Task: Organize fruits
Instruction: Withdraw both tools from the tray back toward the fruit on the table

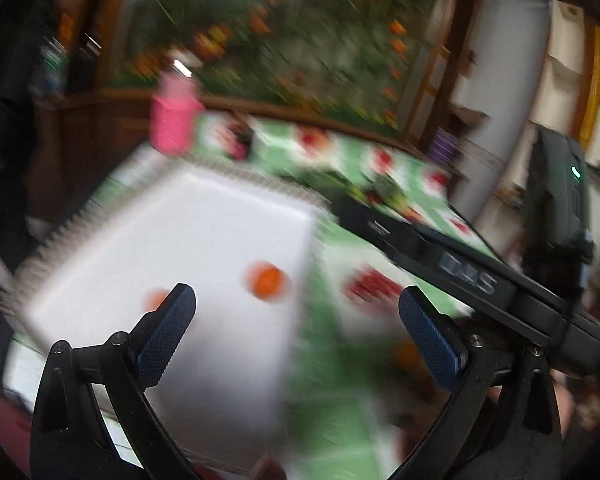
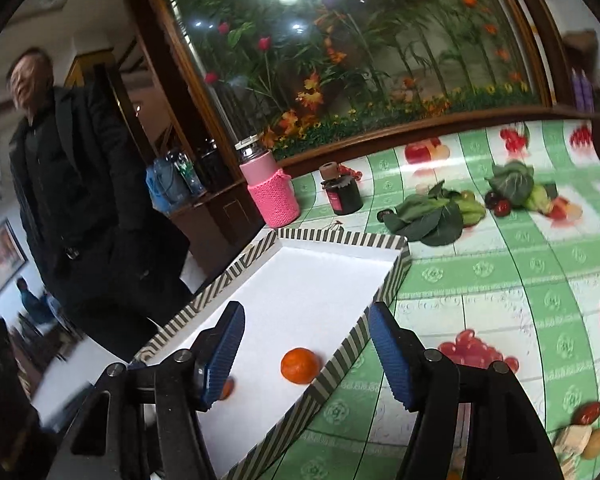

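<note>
A white tray with a striped rim (image 2: 384, 284) lies on the green fruit-print tablecloth. An orange tangerine (image 2: 299, 365) sits in it, and a second one (image 2: 226, 389) shows partly behind my right gripper's left finger. My right gripper (image 2: 306, 344) is open and empty above the tray's near end. The left wrist view is blurred: the tray (image 1: 100, 248) holds both tangerines (image 1: 267, 281) (image 1: 156, 299), and my left gripper (image 1: 296, 320) is open and empty over its right edge. Leafy greens, dark red fruits and a green fruit (image 2: 470, 208) lie at the back.
A pink knit-covered bottle (image 2: 270, 192) and a dark jar (image 2: 342, 194) stand behind the tray. A red fruit, a pale fruit and a wooden piece (image 2: 580, 432) lie at the right front. A person in black (image 2: 84, 200) stands left of the table. The right gripper's body (image 1: 480, 280) crosses the left view.
</note>
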Demonstrator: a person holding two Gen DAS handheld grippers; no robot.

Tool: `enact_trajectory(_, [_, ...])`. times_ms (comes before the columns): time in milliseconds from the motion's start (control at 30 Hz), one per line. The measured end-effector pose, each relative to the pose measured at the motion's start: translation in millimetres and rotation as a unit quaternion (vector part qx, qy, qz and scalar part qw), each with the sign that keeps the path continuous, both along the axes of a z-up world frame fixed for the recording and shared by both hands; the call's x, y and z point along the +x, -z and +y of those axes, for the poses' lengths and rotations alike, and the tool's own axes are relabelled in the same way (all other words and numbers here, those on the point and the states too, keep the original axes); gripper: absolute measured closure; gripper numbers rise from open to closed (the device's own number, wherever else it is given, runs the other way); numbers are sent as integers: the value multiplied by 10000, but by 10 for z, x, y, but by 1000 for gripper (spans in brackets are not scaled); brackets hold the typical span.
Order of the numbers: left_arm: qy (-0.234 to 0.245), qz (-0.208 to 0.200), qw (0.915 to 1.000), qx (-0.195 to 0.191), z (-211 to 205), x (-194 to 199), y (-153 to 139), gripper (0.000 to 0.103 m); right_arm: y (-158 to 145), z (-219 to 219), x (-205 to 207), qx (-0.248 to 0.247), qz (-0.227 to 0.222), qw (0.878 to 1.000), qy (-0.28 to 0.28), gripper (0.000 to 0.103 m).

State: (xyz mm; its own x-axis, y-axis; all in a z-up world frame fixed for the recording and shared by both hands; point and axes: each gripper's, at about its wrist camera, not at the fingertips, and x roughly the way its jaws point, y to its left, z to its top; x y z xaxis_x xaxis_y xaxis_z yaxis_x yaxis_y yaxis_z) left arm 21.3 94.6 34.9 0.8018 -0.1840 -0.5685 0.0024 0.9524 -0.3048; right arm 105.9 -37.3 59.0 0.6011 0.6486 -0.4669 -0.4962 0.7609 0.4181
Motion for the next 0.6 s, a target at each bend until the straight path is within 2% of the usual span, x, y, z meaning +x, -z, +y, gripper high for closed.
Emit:
enact_trajectory(67, [213,366,9991,-60,-92,77,91,1,1,-33,-17,39,42,10000,23,40])
enact_trajectory(167, [239,405,9988,-103,-115,80,126,1,0,-90,-38,103,47,9999,60,40])
enact_trajectory(300, [256,256,9993,42,-169,46,107,1,-5,-227,-13,553,239,9982,33,40])
enact_trajectory(433, [299,47,9995,-29,-161,-4,86,1,-6,-305,4,1036,497,9930,-285,40])
enact_trajectory(500, [307,7,9994,144,-209,-17,68,1,-45,-286,-64,945,369,9942,-356,40])
enact_trajectory(600, [307,2,9994,165,-218,-22,76,1,-76,-238,-154,812,177,9952,-526,40])
